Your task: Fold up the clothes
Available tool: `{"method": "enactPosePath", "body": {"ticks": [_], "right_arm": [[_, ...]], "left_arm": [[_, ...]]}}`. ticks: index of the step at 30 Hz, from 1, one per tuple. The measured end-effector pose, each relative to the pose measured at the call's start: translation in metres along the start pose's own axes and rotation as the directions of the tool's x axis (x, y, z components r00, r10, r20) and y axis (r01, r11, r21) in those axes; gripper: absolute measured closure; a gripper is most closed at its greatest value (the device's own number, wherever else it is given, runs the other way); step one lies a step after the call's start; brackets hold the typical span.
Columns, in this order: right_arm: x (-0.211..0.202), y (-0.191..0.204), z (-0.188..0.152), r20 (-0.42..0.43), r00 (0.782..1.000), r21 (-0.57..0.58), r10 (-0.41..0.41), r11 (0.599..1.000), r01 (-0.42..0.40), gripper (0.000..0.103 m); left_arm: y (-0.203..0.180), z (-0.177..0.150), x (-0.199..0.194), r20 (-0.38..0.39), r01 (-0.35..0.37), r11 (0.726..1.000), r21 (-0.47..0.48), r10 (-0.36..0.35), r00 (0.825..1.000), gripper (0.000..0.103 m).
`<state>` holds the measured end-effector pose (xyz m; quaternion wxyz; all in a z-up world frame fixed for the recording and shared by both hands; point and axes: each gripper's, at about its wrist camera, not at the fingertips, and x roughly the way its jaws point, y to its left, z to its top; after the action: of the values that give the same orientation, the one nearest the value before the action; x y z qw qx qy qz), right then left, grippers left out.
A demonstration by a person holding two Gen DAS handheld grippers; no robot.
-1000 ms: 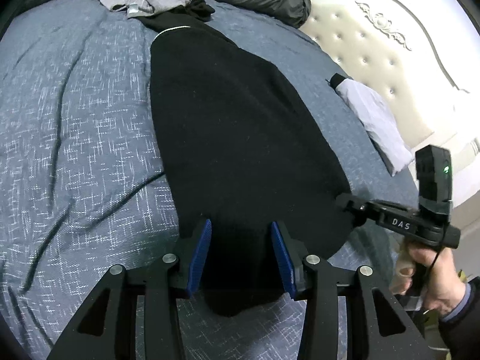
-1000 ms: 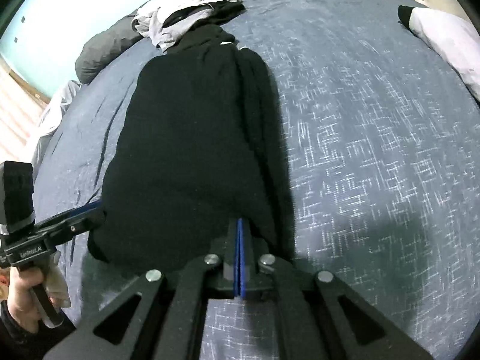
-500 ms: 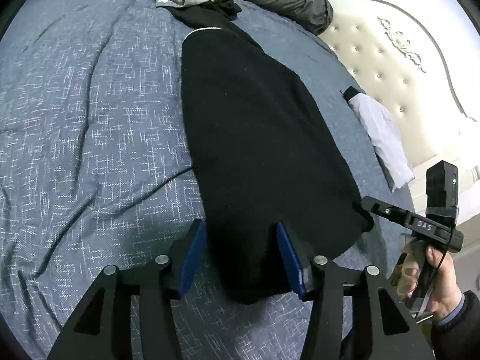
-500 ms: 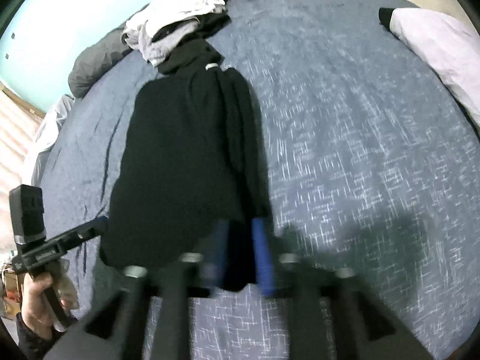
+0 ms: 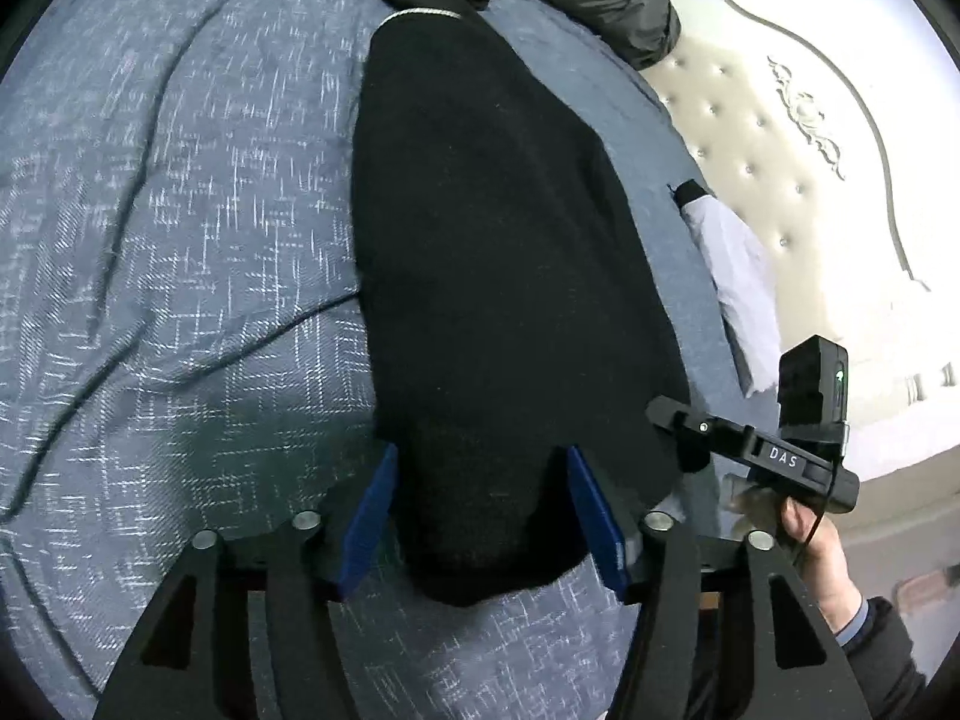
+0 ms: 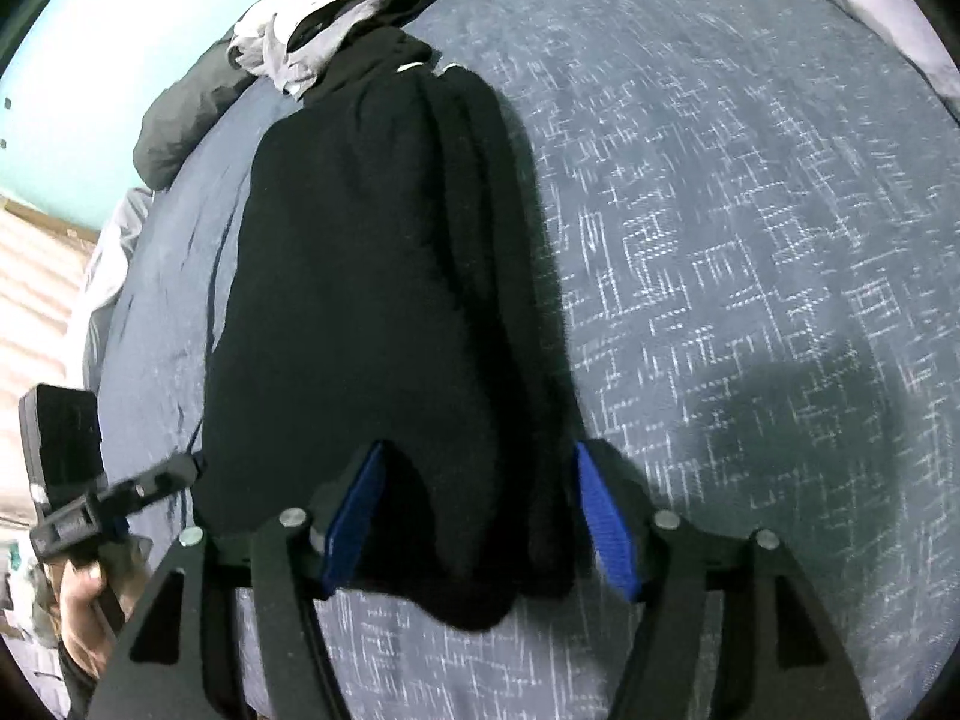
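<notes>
Both grippers sit at the near hem of the black garment (image 5: 504,276), one per corner, which looks like the setup for lifting that edge and carrying it toward the collar for the next fold. Left gripper (image 5: 480,516): jaws opening, blue pads standing off either side of the near left corner; cloth lies between them but isn't pinched, so released. Right gripper (image 6: 480,519): same story, jaws opening, straddling the near right corner where the layers bunch; pads not pressing, nothing held. Each points steeply down at the bed (image 5: 180,240), fingers close over the cloth. My read is they are either just letting go after smoothing the hem or spreading to take a fresh bite; can't say which from this. The garment lies flat lengthwise on the blue patterned bed cover, hem near, collar far, touching a heap of grey and white clothes (image 6: 324,18) at the far end. It's already narrowed into a long strip; the right side shows stacked lengthwise pleats, presumably a sleeve or side panel folded in. Fabric is matte, thick, knit-like, with a thin pale trim at the neck. Pillow (image 5: 732,276) well off to the right, by the headboard (image 5: 810,138).
</notes>
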<state>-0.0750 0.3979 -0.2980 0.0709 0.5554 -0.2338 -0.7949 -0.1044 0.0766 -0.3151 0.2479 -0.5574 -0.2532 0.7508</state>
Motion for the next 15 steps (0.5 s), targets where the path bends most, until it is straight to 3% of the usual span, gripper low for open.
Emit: {"method": "enactPosePath", "body": {"ticks": [7, 11, 13, 15], "right_arm": [[0.010, 0.007, 0.007, -0.025, 1.000, -0.025, 0.017, 1.000, -0.018, 0.036], [0.012, 0.007, 0.006, -0.017, 1.000, -0.051, 0.019, 0.999, -0.020, 0.039], [0.008, 0.006, 0.004, -0.013, 0.999, -0.051, 0.038, 0.998, -0.039, 0.053], [0.004, 0.006, 0.002, -0.011, 0.998, -0.053, 0.055, 0.997, -0.055, 0.059]], "left_arm": [[0.017, 0.002, 0.011, 0.011, 0.050, 0.997, -0.066, -0.049, 0.999, 0.031], [0.012, -0.001, 0.009, 0.019, 0.034, 0.998, -0.043, -0.034, 0.999, 0.034], [0.009, -0.003, 0.004, 0.025, 0.029, 0.999, -0.032, -0.028, 0.999, 0.035], [0.008, -0.004, 0.003, 0.021, 0.023, 1.000, -0.021, -0.022, 1.000, 0.035]]}}
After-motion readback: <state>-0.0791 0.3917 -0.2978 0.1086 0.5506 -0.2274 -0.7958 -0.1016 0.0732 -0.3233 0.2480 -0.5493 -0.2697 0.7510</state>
